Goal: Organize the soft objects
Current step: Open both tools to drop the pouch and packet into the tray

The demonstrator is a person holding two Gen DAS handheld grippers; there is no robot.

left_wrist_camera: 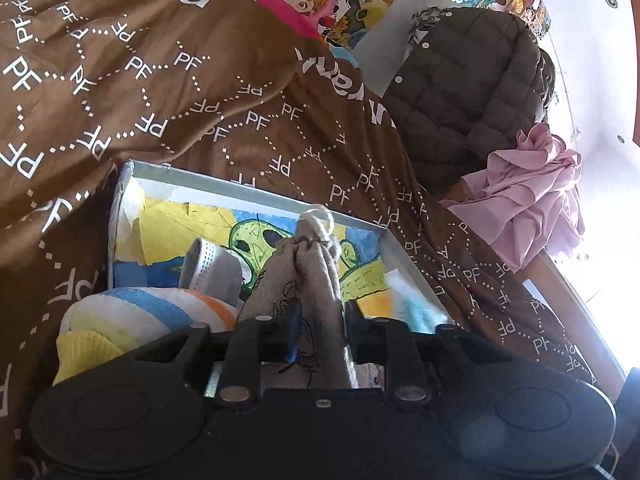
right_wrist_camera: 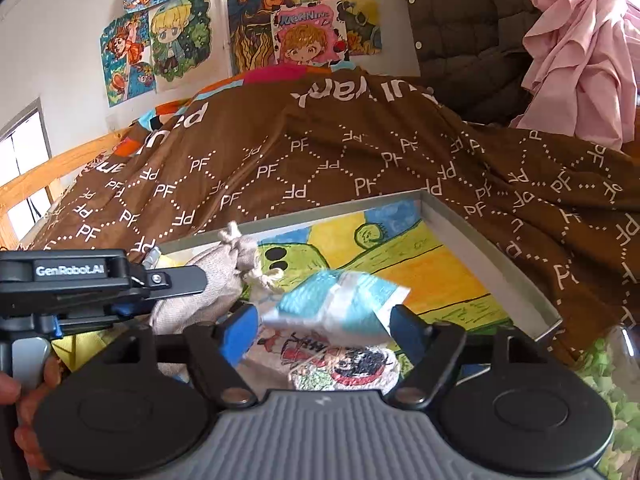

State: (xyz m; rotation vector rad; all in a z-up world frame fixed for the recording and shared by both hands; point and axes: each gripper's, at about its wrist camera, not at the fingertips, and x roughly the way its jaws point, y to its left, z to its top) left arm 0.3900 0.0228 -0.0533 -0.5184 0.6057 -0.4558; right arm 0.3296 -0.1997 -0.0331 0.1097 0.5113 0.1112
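Note:
A shallow grey box (left_wrist_camera: 256, 189) with a painted alien picture inside lies on a brown PF-patterned blanket (left_wrist_camera: 200, 120). My left gripper (left_wrist_camera: 318, 320) is shut on a beige drawstring pouch (left_wrist_camera: 312, 264) and holds it over the box. The pouch also shows in the right wrist view (right_wrist_camera: 208, 280), with the left gripper (right_wrist_camera: 168, 280) on it. My right gripper (right_wrist_camera: 320, 328) is open around a light blue and white soft packet (right_wrist_camera: 340, 304), which looks blurred. A printed cartoon pouch (right_wrist_camera: 348, 364) lies below it in the box (right_wrist_camera: 500, 256).
A grey-white rolled sock (left_wrist_camera: 212, 268), a striped sock (left_wrist_camera: 160, 312) and a yellow cloth (left_wrist_camera: 88, 348) lie at the box's left. A dark puffer jacket (left_wrist_camera: 464, 92) and pink cloth (left_wrist_camera: 528, 200) hang at the right. Drawings cover the wall (right_wrist_camera: 180, 40).

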